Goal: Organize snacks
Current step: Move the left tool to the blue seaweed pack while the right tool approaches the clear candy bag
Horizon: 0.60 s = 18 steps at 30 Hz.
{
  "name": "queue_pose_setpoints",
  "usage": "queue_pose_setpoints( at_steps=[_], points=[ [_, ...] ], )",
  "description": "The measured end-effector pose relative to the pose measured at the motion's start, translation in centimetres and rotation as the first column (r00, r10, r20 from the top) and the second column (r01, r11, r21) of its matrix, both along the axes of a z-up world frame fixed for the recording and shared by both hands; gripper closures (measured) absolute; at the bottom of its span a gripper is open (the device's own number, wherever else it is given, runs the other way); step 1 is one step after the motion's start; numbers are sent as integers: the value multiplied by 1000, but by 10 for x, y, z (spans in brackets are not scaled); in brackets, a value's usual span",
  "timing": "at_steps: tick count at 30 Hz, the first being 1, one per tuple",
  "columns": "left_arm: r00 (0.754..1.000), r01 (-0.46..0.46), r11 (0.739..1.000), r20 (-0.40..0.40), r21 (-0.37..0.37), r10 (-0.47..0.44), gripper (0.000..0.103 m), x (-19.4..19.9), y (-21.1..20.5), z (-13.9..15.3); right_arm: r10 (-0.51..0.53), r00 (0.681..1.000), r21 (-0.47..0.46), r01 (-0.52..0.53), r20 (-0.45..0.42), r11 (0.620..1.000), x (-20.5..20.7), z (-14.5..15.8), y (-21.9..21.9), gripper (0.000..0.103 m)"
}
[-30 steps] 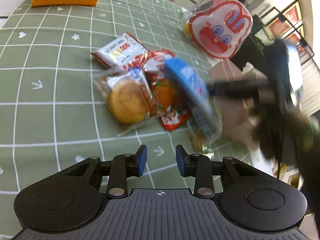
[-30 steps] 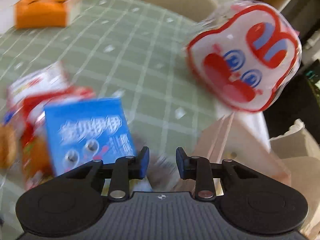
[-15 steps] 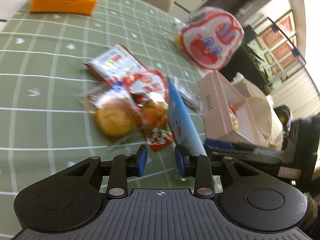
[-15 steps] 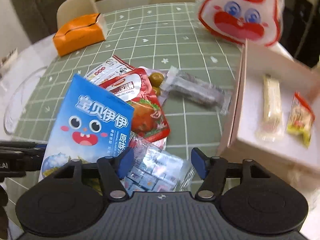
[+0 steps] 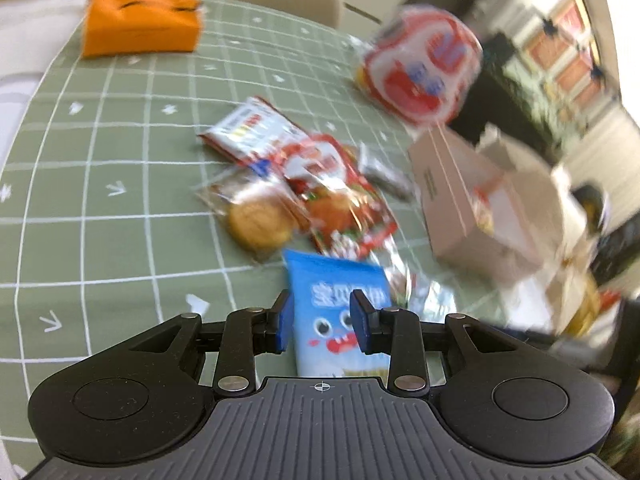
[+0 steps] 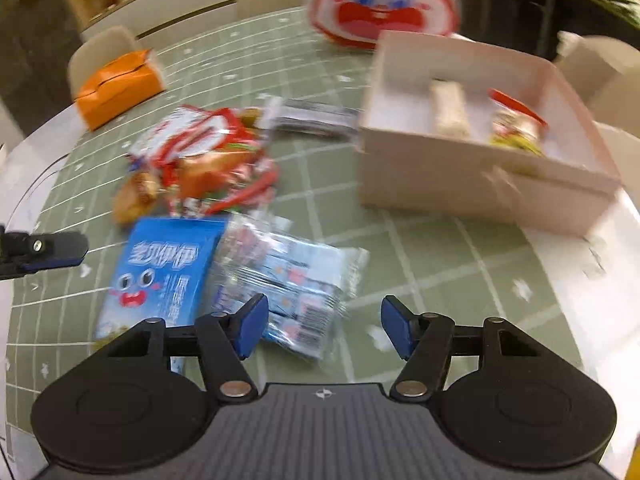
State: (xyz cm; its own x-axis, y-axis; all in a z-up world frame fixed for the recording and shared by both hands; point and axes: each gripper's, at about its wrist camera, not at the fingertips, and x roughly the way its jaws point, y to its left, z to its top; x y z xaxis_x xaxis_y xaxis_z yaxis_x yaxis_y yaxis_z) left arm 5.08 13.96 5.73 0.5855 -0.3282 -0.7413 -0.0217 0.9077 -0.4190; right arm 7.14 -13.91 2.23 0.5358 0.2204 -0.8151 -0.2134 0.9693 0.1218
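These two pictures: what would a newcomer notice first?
Probably the heap of snack packets in the middle of the green checked tablecloth, with a blue cartoon-face packet lying nearest. To the right stands an open pink box with a few snacks inside, and behind it a big red-and-white rabbit-face bag.

Blue cartoon-face packet [image 6: 160,276] lies flat beside clear candy bag [image 6: 288,280]; pink box [image 6: 480,168] holds two snacks.

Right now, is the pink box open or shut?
Open. The pink box has no lid on top, and the right wrist view looks straight inside, where a pale bar and a yellow-and-red packet lie.
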Motion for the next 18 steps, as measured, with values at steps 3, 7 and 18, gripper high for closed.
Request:
queue_pose_setpoints(
  at_steps=[3,7,18],
  points=[
    [996,80,991,15,112,-82,68,-6,-36,6,-23,998,-88,28,58,996,-7,0,-7,40],
    [969,227,933,34,280,-246,68,-17,-91,7,-62,993,-158,78,102,984,-8,-7,-19,40],
    [963,266,864,-77,428,-258,62,-23,-105,-12,-162,977,-71,173,140,982,-10,-25,-48,24]
  ],
)
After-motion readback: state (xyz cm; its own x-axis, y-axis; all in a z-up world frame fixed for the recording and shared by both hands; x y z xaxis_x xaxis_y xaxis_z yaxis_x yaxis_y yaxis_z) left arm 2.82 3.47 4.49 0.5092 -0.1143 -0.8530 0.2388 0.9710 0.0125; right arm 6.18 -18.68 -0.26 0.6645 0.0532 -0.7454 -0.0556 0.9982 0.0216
